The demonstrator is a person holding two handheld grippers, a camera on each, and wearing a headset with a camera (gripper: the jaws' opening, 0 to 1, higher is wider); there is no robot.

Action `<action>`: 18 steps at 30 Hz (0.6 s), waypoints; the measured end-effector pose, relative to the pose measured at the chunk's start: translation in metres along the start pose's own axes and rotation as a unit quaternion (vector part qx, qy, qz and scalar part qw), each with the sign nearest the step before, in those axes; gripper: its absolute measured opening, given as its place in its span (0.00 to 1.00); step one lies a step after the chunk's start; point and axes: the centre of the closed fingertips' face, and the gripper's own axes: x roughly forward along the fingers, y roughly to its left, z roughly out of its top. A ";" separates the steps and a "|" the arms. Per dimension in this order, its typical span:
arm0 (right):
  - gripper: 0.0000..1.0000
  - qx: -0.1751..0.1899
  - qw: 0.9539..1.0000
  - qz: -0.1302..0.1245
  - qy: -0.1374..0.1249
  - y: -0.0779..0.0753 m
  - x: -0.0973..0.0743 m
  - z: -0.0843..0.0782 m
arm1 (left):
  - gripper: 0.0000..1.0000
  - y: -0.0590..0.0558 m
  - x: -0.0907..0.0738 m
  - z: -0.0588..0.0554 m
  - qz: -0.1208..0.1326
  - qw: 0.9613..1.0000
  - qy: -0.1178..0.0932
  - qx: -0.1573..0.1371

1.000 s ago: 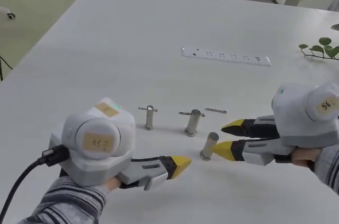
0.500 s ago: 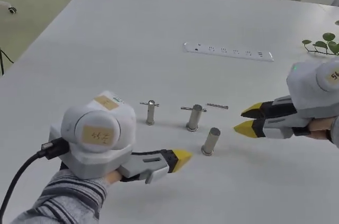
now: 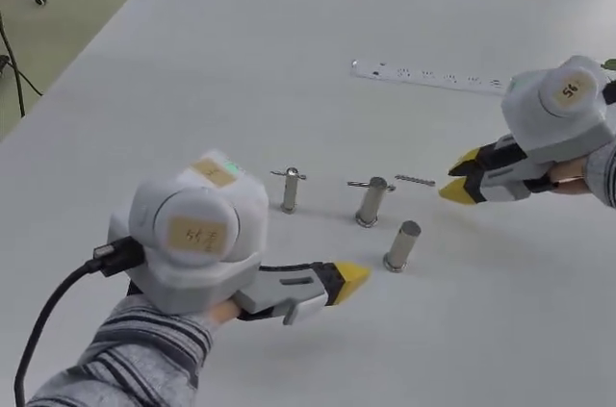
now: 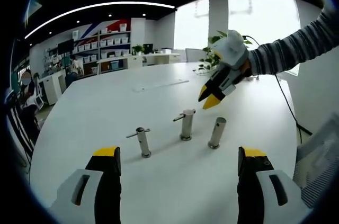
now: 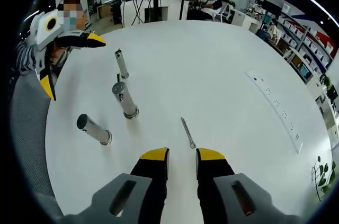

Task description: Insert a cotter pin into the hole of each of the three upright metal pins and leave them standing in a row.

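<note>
Head view: on the tabletop (image 3: 241,61), the left metal pin (image 3: 290,191) and the middle metal pin (image 3: 371,203) are each pinned through the top. The third metal pin (image 3: 402,246) stands bare, nearer the person and out of the row. A loose cotter pin (image 3: 415,179) lies just beside the right tool (image 3: 459,177).

Left gripper view: the left tool (image 4: 179,154) gapes wide and empty, short of the pins.

Right gripper view: the right tool's jaws are narrow and grip nothing, with the loose cotter pin just ahead.

Two look done; one insertion and lining up the row remain.
</note>
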 end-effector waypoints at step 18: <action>0.06 -0.016 0.999 0.032 0.041 -0.006 0.031 -0.002 | 0.89 -0.005 0.002 -0.001 -0.011 1.000 0.004 -0.004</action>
